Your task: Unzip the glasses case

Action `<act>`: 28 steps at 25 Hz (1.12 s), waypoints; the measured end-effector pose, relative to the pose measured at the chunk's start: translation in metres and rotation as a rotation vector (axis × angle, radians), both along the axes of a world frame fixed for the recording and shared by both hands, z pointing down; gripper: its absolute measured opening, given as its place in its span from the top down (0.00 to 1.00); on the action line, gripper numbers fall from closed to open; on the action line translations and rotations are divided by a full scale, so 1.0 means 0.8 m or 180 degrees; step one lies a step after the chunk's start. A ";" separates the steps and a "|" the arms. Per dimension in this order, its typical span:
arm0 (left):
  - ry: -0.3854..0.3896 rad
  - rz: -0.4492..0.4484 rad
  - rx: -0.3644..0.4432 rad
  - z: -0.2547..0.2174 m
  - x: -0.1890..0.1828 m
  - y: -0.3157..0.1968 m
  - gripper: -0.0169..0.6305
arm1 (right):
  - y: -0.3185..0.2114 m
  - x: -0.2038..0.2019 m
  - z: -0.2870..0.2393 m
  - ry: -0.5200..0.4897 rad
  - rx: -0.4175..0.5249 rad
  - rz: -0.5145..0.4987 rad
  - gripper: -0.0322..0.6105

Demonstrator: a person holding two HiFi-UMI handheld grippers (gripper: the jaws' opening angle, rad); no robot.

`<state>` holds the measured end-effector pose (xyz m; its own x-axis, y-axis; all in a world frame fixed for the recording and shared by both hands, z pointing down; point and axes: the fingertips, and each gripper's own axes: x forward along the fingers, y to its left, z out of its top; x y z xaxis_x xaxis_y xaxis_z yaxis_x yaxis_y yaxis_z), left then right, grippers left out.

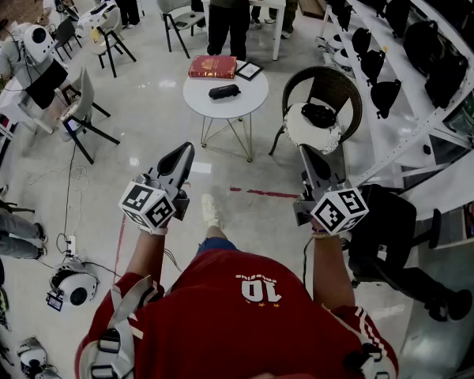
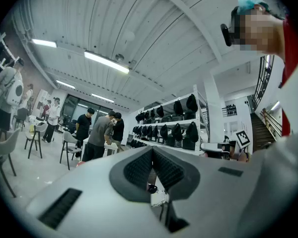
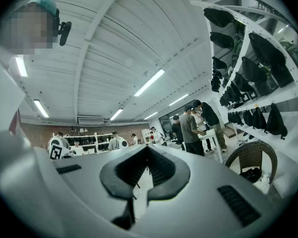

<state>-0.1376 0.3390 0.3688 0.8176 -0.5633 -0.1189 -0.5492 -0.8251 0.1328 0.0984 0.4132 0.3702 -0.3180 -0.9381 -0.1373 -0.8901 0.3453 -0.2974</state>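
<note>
At the approach step, with the unzipping not yet begun. Stands well back from the small round bench [image 1: 251, 99], left tool [image 1: 183, 153] and right tool [image 1: 310, 156] held out in front at about level. Keeps neither tool on anything: jaws pressed together on both, pads meeting with nothing between them, as seen along each tool's own length. Faces the black glasses case [image 1: 224, 91], lying flat near the middle of the bench with its long side across the view. Appears zipped shut, though far too small from here to make out the zip or its pull. Shares the bench with a red book [image 1: 212, 67] at the far left edge and a small framed card [image 1: 249, 71] just beside it at the far edge, both apart from the case. Lies well ahead of both tools, across a stretch of glossy floor [image 1: 158, 109], between their two lines and somewhat toward the left one. Leaves a wicker chair [image 1: 332, 81] with a black bag [image 1: 319, 115] on its seat just off the bench's right edge, seemingly out of the way. Calls next for closing the gap to the bench and parting both pairs of jaws. Then, probably, for steadying the case body with one tool while pinching the zip pull with the other. Likely fiddly: a small pull, and a light case apt to slide on the smooth top unless held firm.
</note>
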 end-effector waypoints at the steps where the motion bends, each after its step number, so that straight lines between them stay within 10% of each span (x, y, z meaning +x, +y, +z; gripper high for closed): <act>1: -0.0005 -0.0001 0.0001 -0.001 -0.002 0.000 0.96 | -0.001 -0.001 -0.002 0.0016 0.0003 0.0004 0.93; 28: -0.0112 -0.0053 -0.0026 -0.006 -0.003 -0.036 0.96 | -0.034 -0.008 -0.021 0.0197 0.0155 -0.0258 0.93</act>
